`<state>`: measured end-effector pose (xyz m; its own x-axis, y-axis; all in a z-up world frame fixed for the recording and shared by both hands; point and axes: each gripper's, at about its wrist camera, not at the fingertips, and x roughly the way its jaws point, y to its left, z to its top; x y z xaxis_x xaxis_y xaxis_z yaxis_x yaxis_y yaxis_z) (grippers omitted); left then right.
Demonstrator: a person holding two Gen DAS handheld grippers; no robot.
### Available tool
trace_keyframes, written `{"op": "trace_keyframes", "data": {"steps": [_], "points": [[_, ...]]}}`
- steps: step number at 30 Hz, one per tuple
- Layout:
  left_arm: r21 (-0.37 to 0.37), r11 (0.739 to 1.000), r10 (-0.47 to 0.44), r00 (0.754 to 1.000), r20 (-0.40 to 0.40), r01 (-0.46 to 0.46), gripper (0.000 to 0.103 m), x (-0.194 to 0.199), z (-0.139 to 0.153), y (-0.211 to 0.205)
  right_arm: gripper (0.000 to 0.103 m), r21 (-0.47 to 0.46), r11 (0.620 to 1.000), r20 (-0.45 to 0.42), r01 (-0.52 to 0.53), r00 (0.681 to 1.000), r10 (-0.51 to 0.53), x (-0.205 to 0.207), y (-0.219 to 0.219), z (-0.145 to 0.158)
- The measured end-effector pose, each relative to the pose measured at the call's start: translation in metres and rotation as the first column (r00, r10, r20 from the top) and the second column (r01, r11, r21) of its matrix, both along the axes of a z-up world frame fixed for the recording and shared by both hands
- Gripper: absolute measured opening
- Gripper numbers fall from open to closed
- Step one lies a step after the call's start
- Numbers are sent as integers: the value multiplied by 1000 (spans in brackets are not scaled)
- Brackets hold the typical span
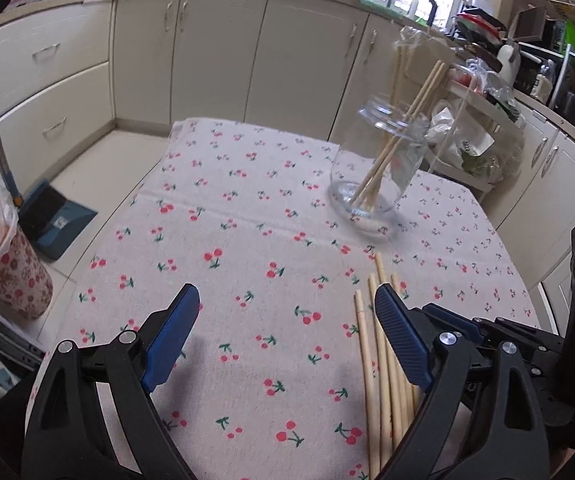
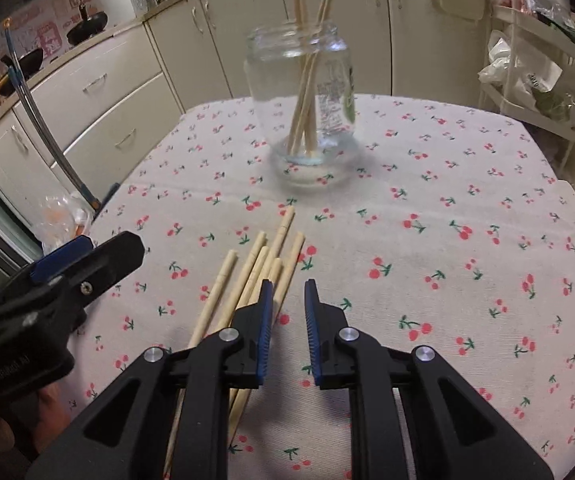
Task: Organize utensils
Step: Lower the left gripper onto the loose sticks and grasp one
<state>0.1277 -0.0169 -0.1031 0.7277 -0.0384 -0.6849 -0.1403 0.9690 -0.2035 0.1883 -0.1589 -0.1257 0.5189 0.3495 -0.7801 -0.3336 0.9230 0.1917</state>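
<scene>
Listing items from my left across to my right.

1. Left gripper (image 1: 287, 294): jaws spread wide, nothing between them, hanging over the cherry-print cloth (image 1: 247, 220) on the bench. Its right finger sits just beside the loose chopsticks.

2. Loose chopsticks (image 1: 371, 360): a small fan of pale sticks lying flat on the cloth, tips towards the jar, between my two tools.

3. Jar (image 1: 375, 168): clear glass, upright, further back on the bench and well apart from the pile. A few chopsticks already lean inside it.

4. Right gripper (image 2: 288, 285): jaws drawn to a narrow slot with only cloth showing between the pads. I judge it holds nothing. The pile runs under and beside its left finger, not into the slot.

Risks, as I judge them:
- Closing here would pinch cloth or air, because the slot sits just right of the sticks.
- Shifting sideways could roll the fan apart or take two sticks at once, since they overlap.
- The two tools are near each other over the pile and could knock together.
- A stick carried in at a tilt could catch the rim and tip the jar.

Views: only the right wrist shows the slot's offset from the pile and the jar's printed label. Only the left wrist shows the wide-open jaws head-on.
</scene>
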Motion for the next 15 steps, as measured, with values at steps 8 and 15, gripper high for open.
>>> {"op": "trace_keyframes", "data": {"steps": [8, 15], "points": [[65, 997, -33, 999, -37, 36, 85, 4, -3, -15, 17, 13, 1000, -12, -14, 1000, 15, 0, -4, 0], [59, 998, 2, 999, -49, 1, 85, 5, 1, -9, 17, 69, 997, -17, -38, 999, 39, 1, -1, 2]]}}
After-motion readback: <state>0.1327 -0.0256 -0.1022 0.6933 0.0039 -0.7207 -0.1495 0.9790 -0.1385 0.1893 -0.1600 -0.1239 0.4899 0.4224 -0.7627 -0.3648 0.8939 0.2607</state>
